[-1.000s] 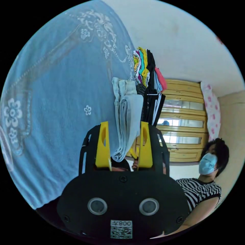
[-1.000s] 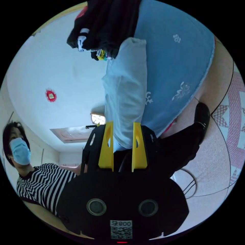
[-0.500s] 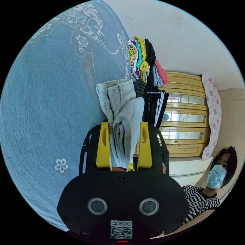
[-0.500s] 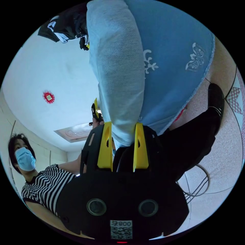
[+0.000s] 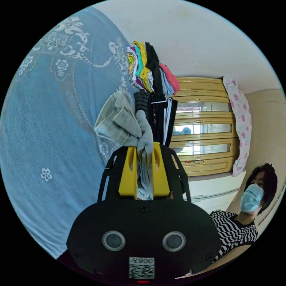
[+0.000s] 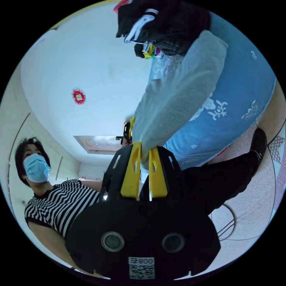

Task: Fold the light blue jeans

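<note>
Blue patterned bedspread [image 5: 50,125] lies under the jeans [image 6: 178,98], whose long axis runs from the clothes pile [image 5: 152,74] toward the grippers. Both grippers pinch the jeans, jaws nearly together: the left gripper [image 5: 144,172] on a bunched end in the left gripper view, the right gripper [image 6: 145,171] on the fold's end in the right gripper view. No writing is readable on the jeans.
</note>
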A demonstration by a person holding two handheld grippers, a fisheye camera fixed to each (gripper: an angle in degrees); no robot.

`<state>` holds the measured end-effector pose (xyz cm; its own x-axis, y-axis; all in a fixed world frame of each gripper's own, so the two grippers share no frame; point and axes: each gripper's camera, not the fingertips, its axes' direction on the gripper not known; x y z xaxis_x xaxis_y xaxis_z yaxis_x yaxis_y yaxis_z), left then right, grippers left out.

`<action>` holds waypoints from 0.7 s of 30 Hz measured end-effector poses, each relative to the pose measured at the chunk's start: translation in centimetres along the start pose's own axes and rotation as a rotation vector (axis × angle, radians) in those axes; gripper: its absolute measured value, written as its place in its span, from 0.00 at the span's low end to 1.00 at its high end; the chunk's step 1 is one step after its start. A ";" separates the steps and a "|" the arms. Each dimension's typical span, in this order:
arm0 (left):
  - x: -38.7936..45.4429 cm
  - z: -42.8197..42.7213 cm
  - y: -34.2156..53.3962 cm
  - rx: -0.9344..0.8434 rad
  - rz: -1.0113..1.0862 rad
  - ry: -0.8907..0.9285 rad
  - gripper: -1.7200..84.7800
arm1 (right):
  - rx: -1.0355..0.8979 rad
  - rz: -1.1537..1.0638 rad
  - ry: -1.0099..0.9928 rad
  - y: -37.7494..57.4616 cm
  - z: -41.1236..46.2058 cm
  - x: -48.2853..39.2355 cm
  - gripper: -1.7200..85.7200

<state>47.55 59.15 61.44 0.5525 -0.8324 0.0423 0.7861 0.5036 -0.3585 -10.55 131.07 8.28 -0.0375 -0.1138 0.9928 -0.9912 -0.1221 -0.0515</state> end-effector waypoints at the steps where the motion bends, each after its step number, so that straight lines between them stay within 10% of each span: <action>1: 0.6 -0.2 0.4 0.000 0.008 -0.005 0.12 | 0.006 -0.017 -0.004 0.5 -0.4 -0.9 0.03; 21: 19.3 -5.3 12.4 0.044 0.177 0.024 0.12 | -0.024 -0.230 -0.062 12.4 1.0 -13.0 0.02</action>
<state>66.53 48.15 52.88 0.6772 -0.7347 -0.0409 0.6885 0.6522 -0.3171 -22.17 130.02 -5.42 0.1968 -0.1459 0.9695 -0.9754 -0.1289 0.1786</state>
